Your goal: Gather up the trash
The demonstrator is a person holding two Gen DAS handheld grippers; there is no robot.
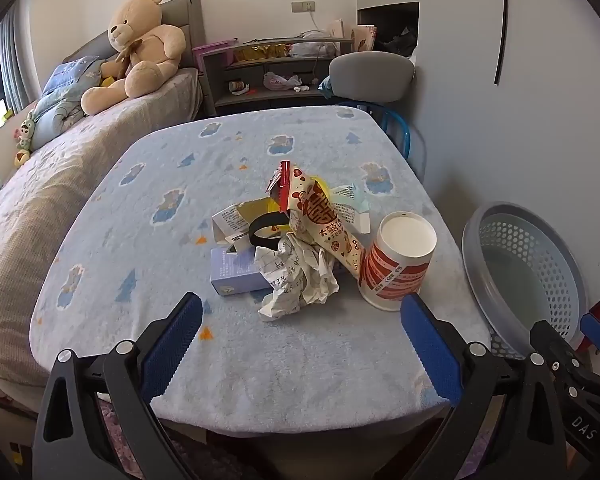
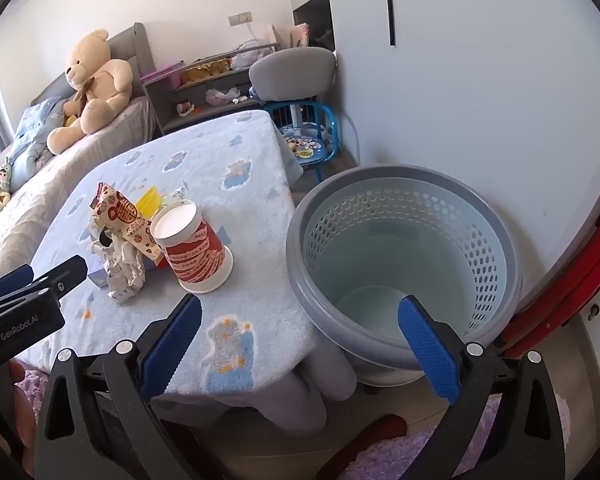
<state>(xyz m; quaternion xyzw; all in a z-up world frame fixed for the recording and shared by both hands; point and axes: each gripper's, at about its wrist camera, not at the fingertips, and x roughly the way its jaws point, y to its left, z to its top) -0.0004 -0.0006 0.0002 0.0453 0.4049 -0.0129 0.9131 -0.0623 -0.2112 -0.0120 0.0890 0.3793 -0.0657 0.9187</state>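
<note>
A pile of trash lies in the middle of the table [image 1: 260, 360]. It holds an upturned red-and-white paper cup [image 1: 398, 264], a crumpled sheet of written paper [image 1: 300, 280], a cream wrapper with red print [image 1: 324, 220], a pale purple carton [image 1: 236, 270] and a white-and-yellow box [image 1: 240, 220]. My left gripper [image 1: 300, 344] hovers open just short of the crumpled paper, nothing between its fingers. My right gripper [image 2: 300, 344] is open over the table's corner [image 2: 260, 344] and the grey perforated bin [image 2: 400, 240]. The cup [image 2: 194, 250] and crumpled paper [image 2: 124, 270] lie to its left.
The bin [image 1: 528, 272] stands on the floor beside the table's right edge, against a white wall. A bed with a teddy bear [image 1: 140, 48] runs along the left. Behind the table stand a grey chair [image 1: 370, 76], a blue stool [image 2: 308, 144] and a cluttered shelf [image 1: 268, 72].
</note>
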